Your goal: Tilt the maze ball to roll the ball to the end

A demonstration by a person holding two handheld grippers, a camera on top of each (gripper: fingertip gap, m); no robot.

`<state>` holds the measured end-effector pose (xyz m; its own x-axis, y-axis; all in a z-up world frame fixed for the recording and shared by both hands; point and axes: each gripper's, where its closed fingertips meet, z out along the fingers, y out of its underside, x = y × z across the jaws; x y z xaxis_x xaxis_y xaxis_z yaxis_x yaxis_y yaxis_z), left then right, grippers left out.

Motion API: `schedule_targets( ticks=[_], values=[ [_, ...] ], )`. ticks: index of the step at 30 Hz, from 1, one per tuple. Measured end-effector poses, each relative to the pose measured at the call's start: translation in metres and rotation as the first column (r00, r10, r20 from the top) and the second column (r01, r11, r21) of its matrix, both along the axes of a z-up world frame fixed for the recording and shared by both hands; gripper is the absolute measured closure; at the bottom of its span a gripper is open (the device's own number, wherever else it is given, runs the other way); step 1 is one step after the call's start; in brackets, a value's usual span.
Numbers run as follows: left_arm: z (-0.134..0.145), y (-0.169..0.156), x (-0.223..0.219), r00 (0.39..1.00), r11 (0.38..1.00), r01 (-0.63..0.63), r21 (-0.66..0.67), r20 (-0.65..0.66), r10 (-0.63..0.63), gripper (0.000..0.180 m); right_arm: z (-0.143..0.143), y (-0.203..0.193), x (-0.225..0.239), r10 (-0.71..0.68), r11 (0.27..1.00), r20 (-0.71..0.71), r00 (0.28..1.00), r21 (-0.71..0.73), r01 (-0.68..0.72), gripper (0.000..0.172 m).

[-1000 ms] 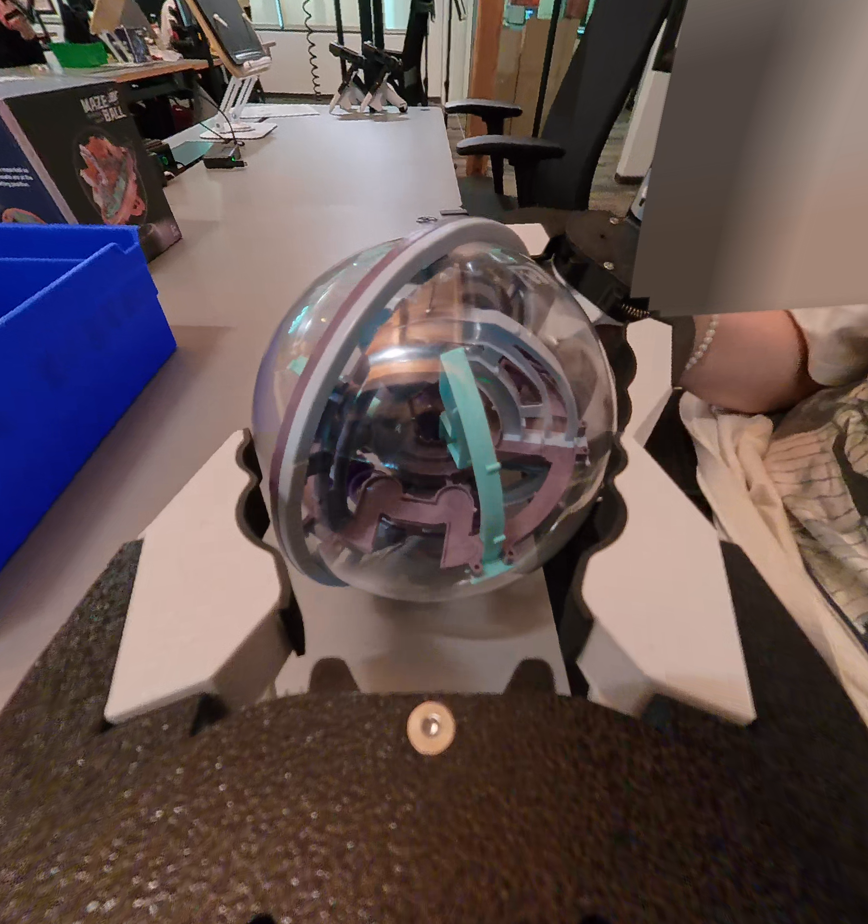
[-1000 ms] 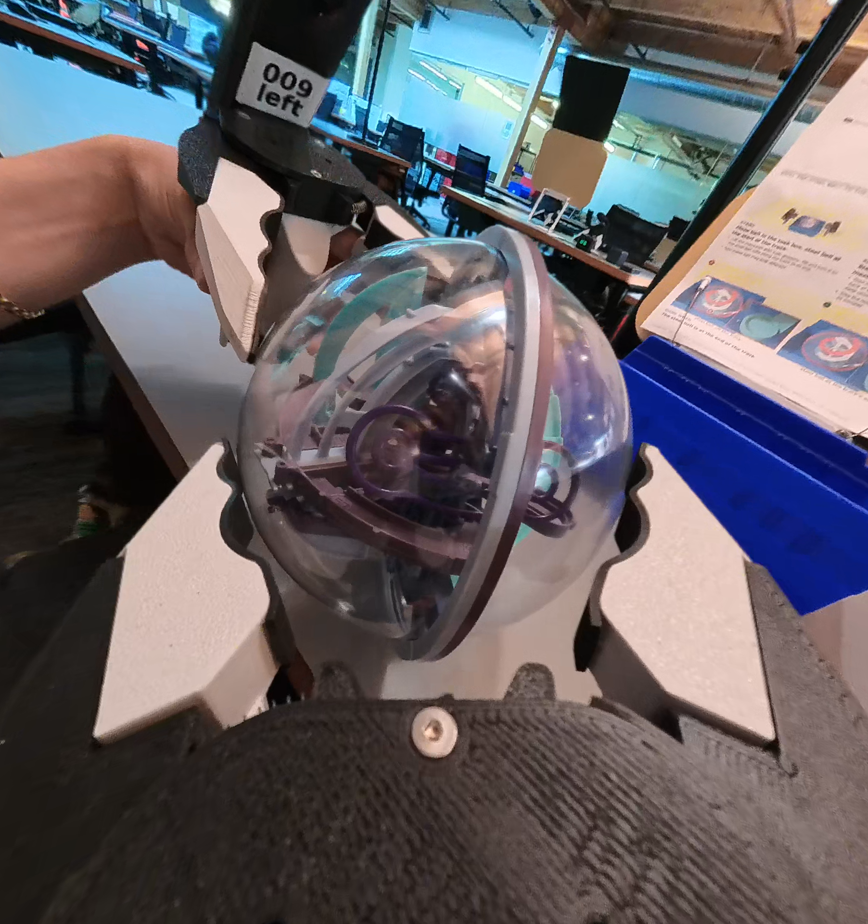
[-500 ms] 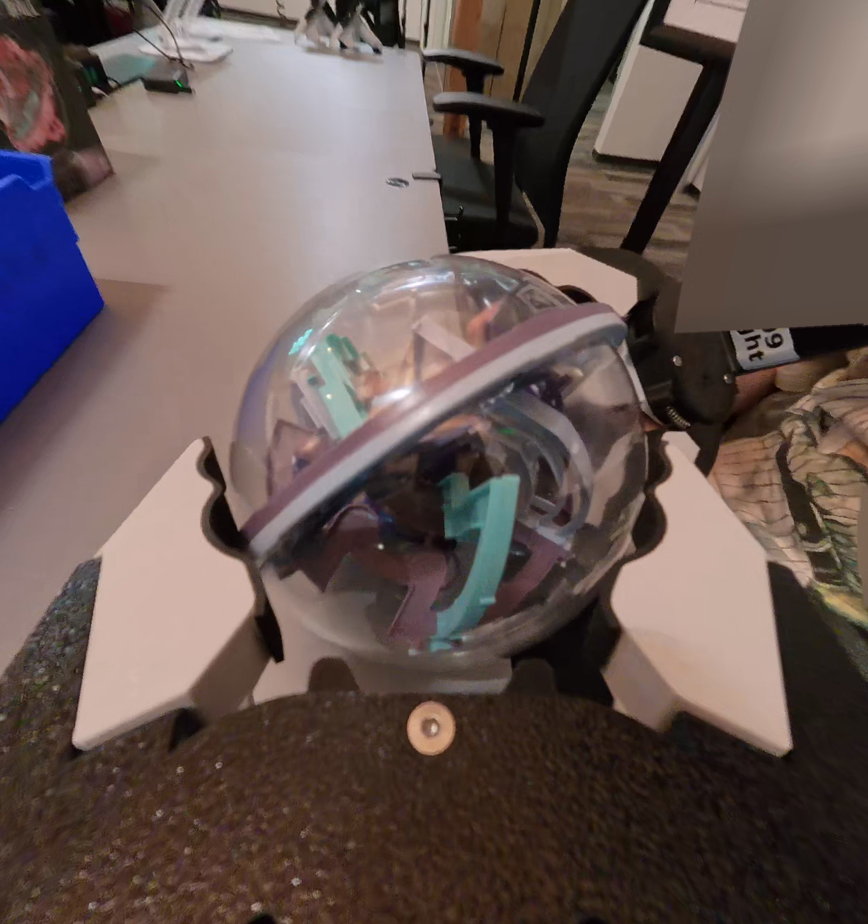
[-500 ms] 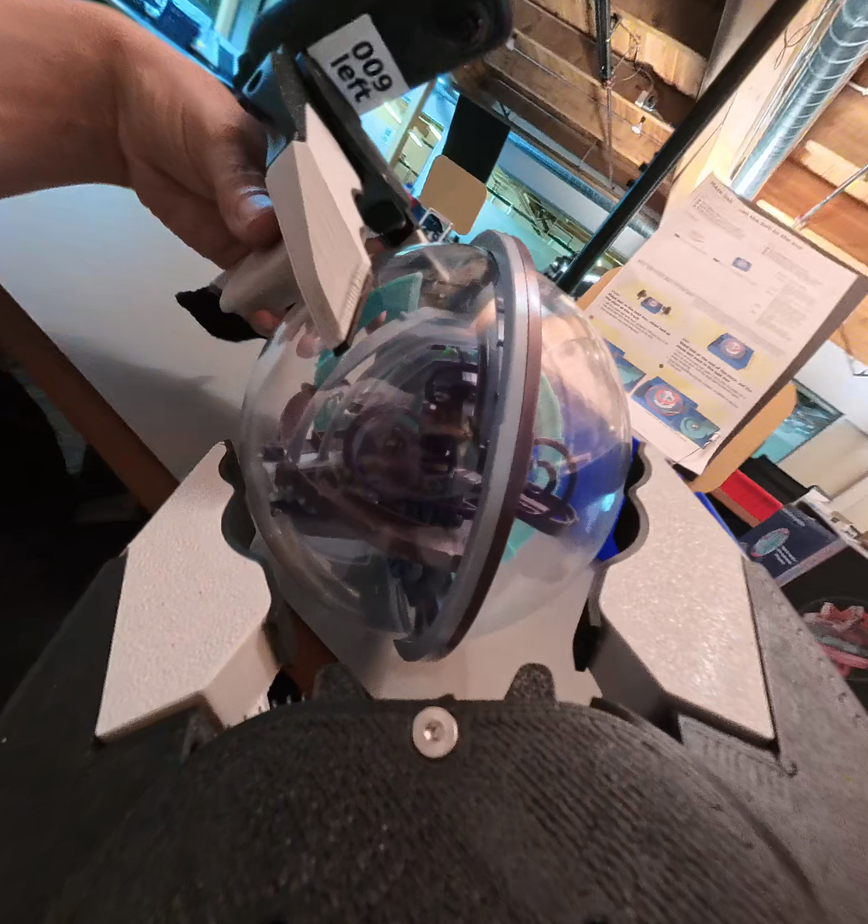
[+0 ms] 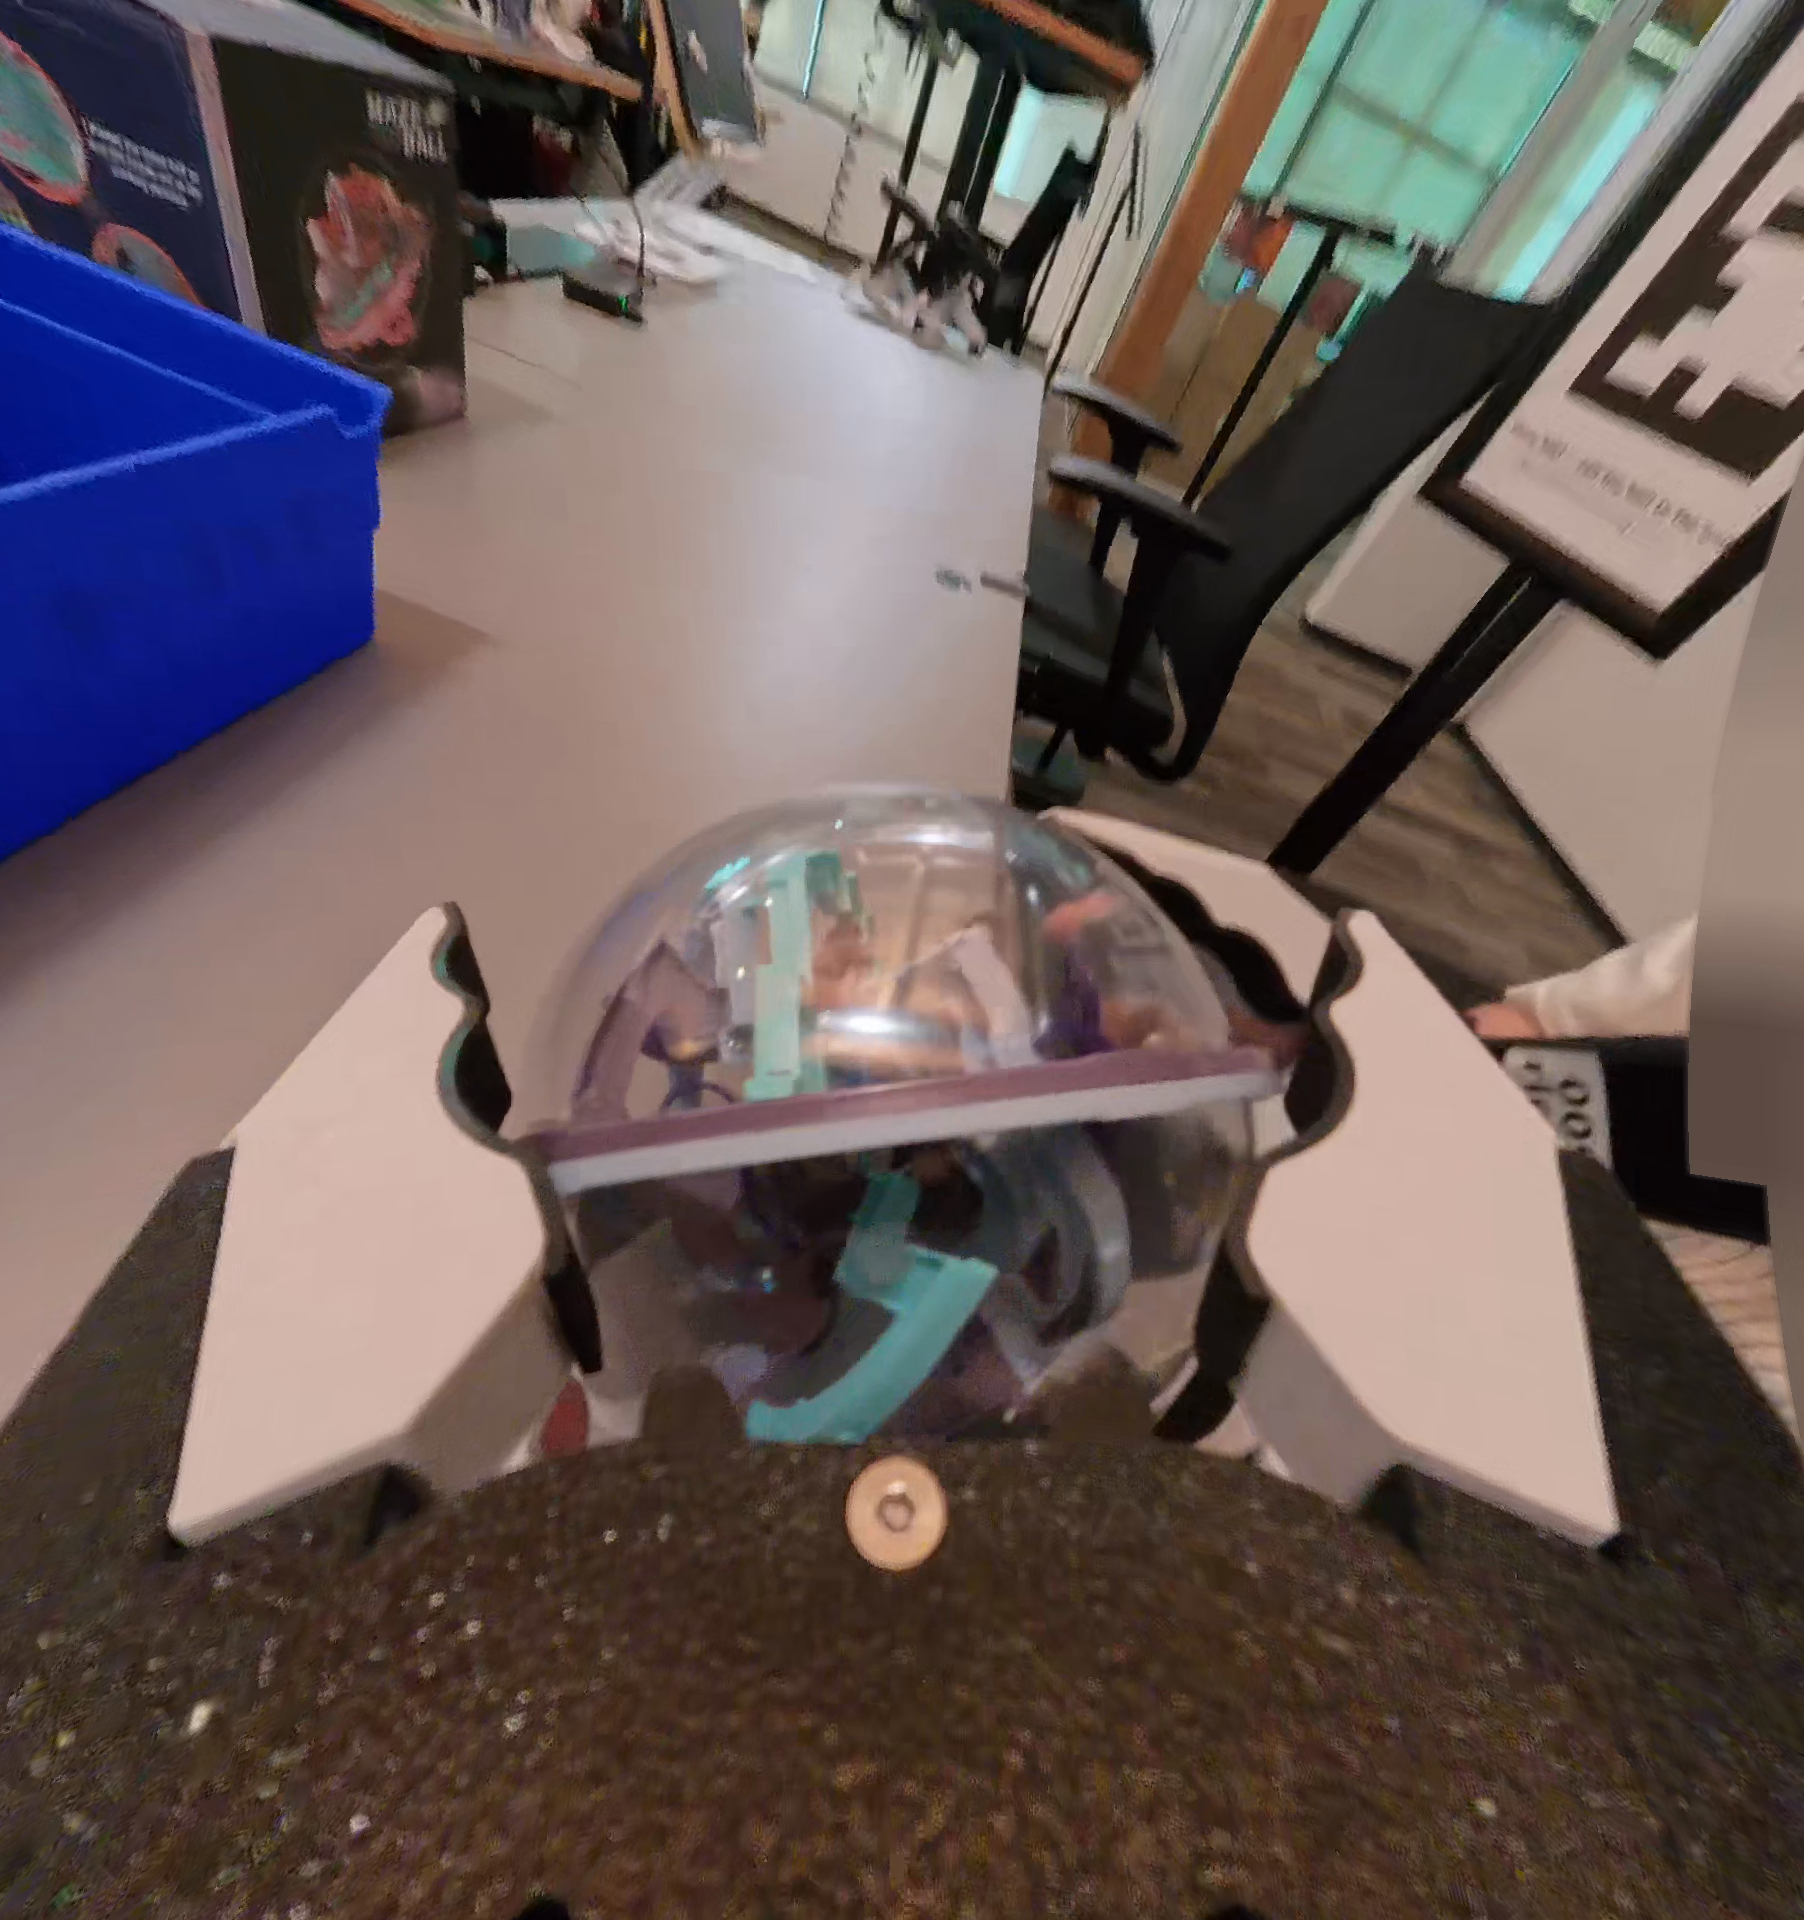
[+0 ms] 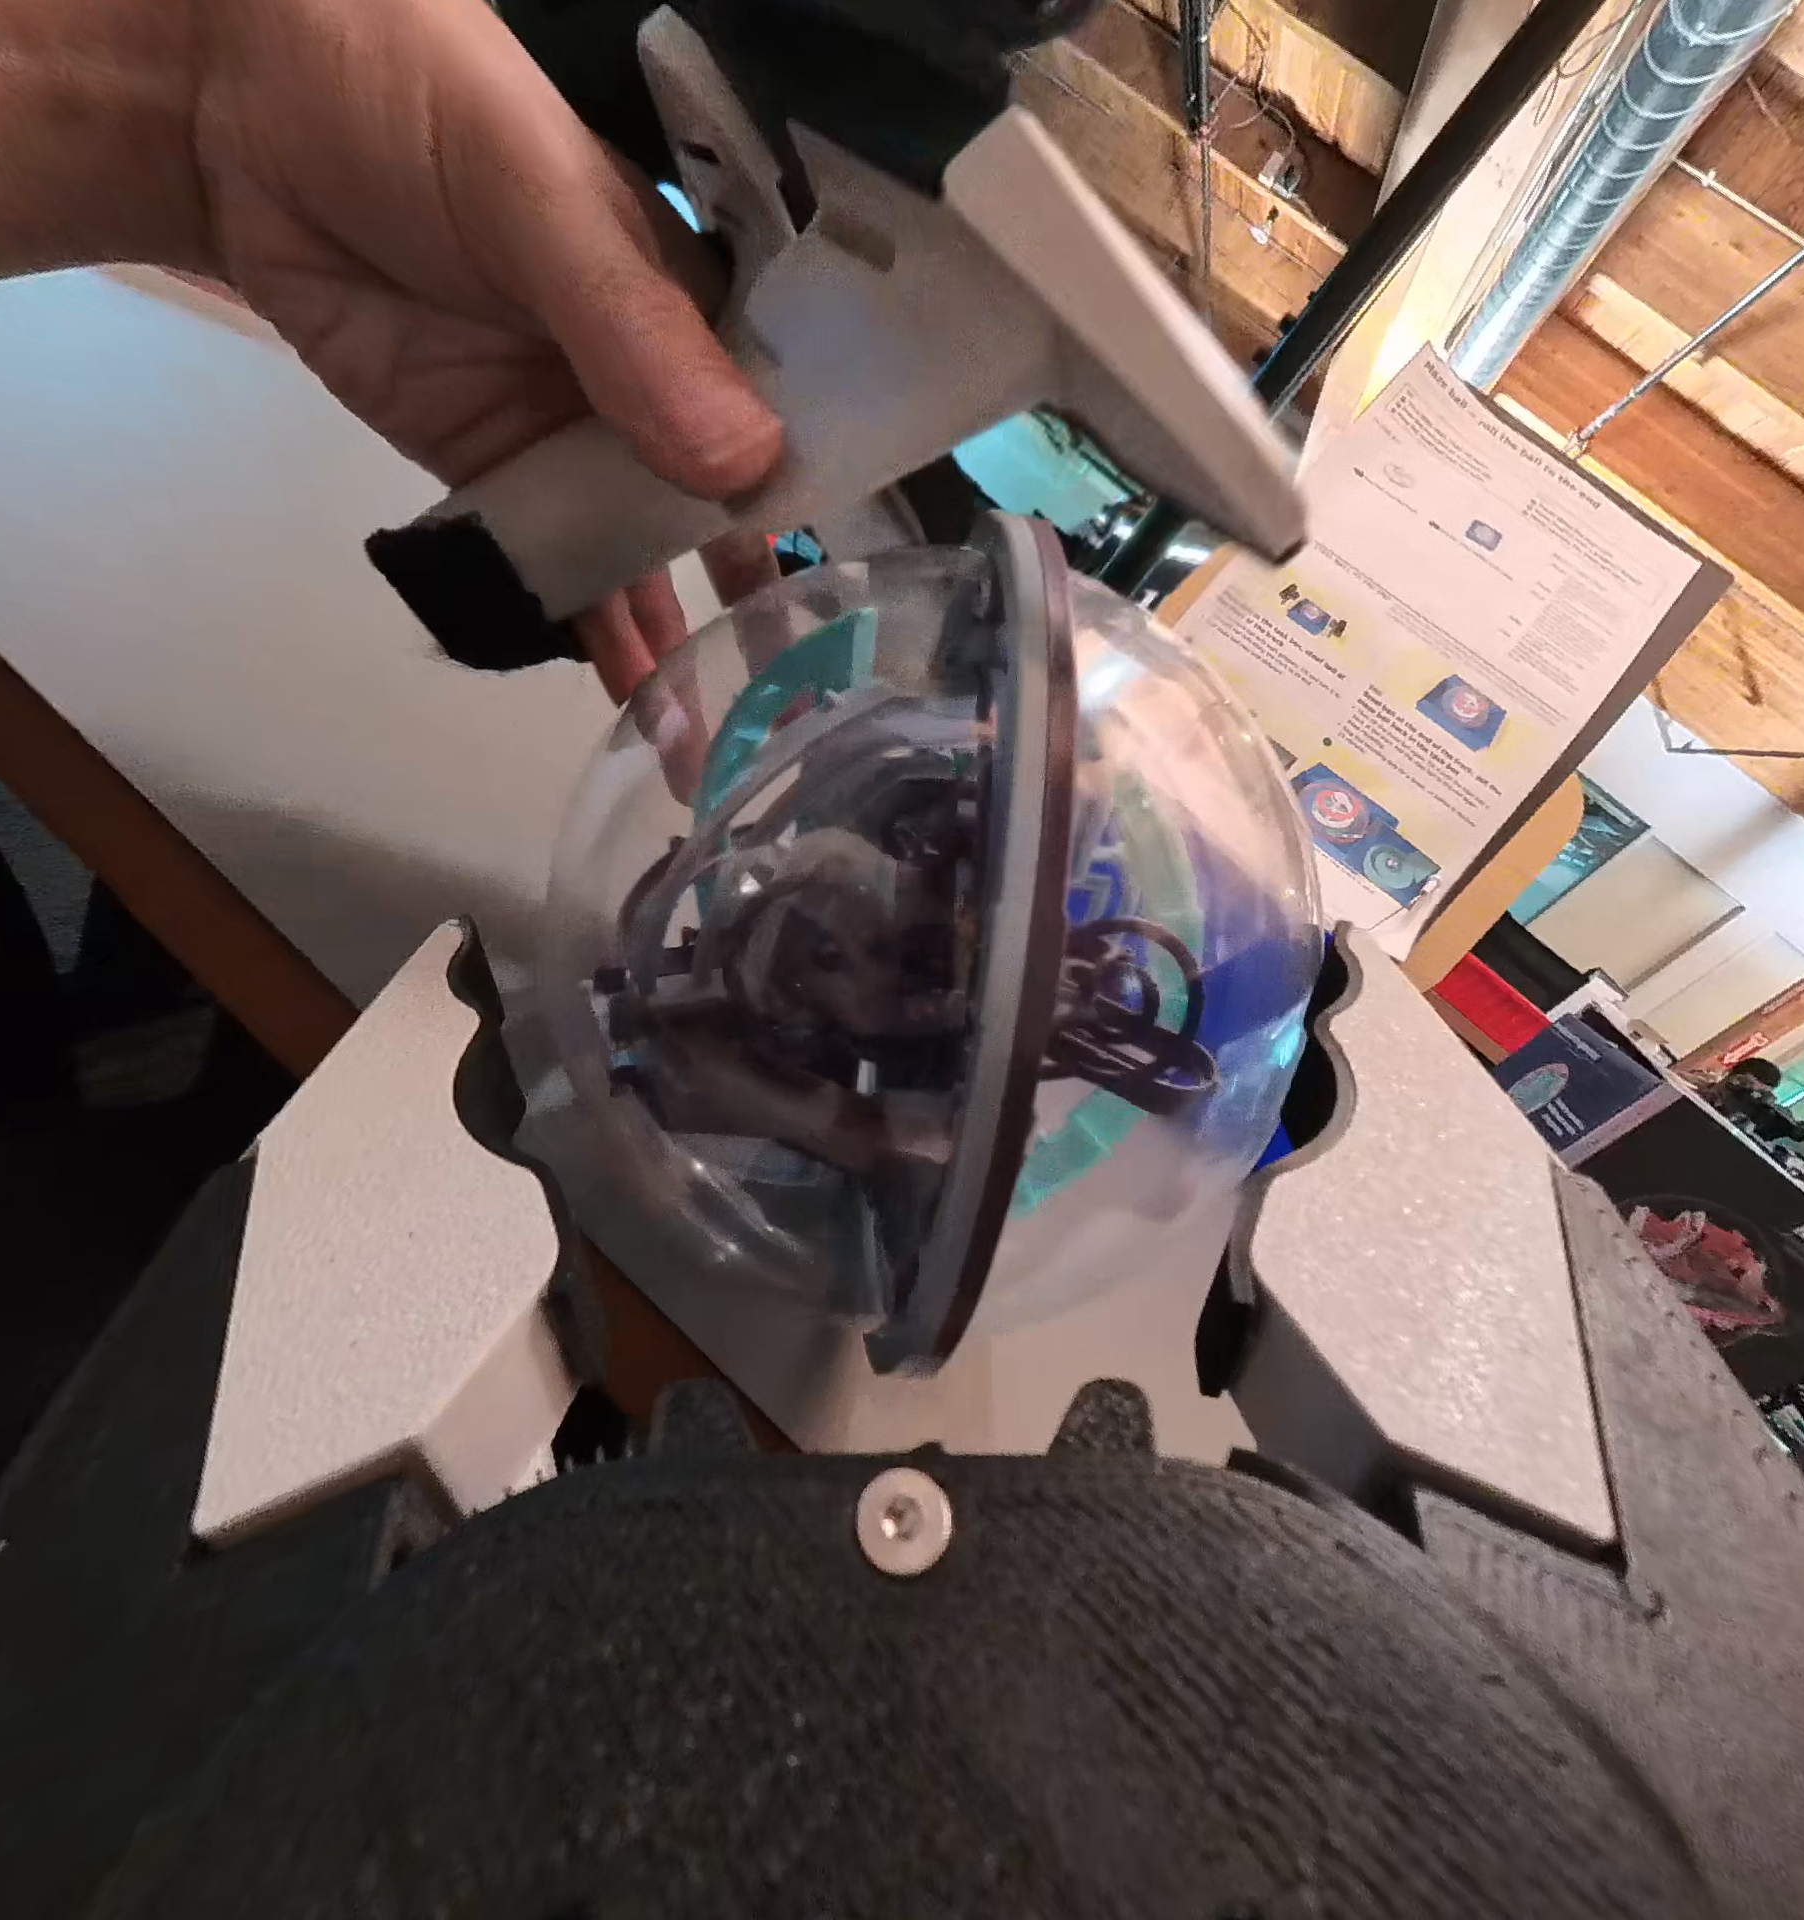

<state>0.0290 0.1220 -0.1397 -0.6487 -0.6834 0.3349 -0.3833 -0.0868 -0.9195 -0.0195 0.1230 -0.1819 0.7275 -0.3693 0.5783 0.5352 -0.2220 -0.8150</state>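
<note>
Both grippers, left (image 5: 898,1039) and right (image 6: 903,1039), spread wide, clamp the maze ball (image 5: 898,1091) at 3 and 9 o'clock, steadying tilts.

Reference landmark: blue bin (image 5: 150,540), standing on the grey table (image 5: 690,582) at its left side. A dark printed box (image 5: 337,197) stands just behind the bin. A black office chair (image 5: 1241,582) sits well to the right of the bin, past the table edge. An instruction sheet (image 6: 1480,665) on a board rises above the bin.

Both tools, left (image 5: 903,940) and right (image 6: 903,951), clamped wide on sphere.
</note>
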Motion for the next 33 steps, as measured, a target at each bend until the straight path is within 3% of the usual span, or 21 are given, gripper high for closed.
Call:
schedule_targets(
  ticks=[2, 9, 14, 25, 28, 33],
  values=[
    [0.006, 0.003, 0.004, 1.0, 0.999, -0.028, -0.033, 0.012, 0.029, 0.036, 0.0, 0.001, 0.0, 0.003, 1.0, -0.007, 1.0, 0.0, -0.003, 0.023],
    [0.004, 0.008, 0.017, 0.992, 0.992, -0.122, 0.036, 0.042, 0.12, 0.035, 0.0, 0.003, 0.0, 0.002, 1.0, -0.006, 1.0, -0.002, -0.002, 0.024],
    [0.011, 0.024, 0.025, 0.982, 0.98, -0.187, -0.066, 0.03, 0.189, 0.04, 0.003, 0.002, 0.003, 0.011, 1.0, -0.045, 0.999, 0.023, -0.01, 0.025],
    [0.014, 0.019, 0.024, 0.988, 0.983, -0.137, -0.123, 0.049, 0.144, 0.05, 0.01, 0.0, 0.013, 0.032, 0.997, -0.121, 0.992, 0.072, -0.023, 0.027],
    [0.017, 0.012, 0.019, 0.992, 0.988, -0.081, -0.129, 0.085, 0.092, 0.04, 0.009, -0.001, 0.014, 0.023, 0.998, -0.123, 0.992, 0.067, -0.015, 0.027],
    [0.016, 0.017, 0.027, 0.982, 0.987, -0.137, -0.082, 0.121, 0.146, 0.037, 0.009, -0.002, 0.017, 0.022, 0.997, -0.145, 0.989, 0.075, -0.011, 0.024]
  ],
)
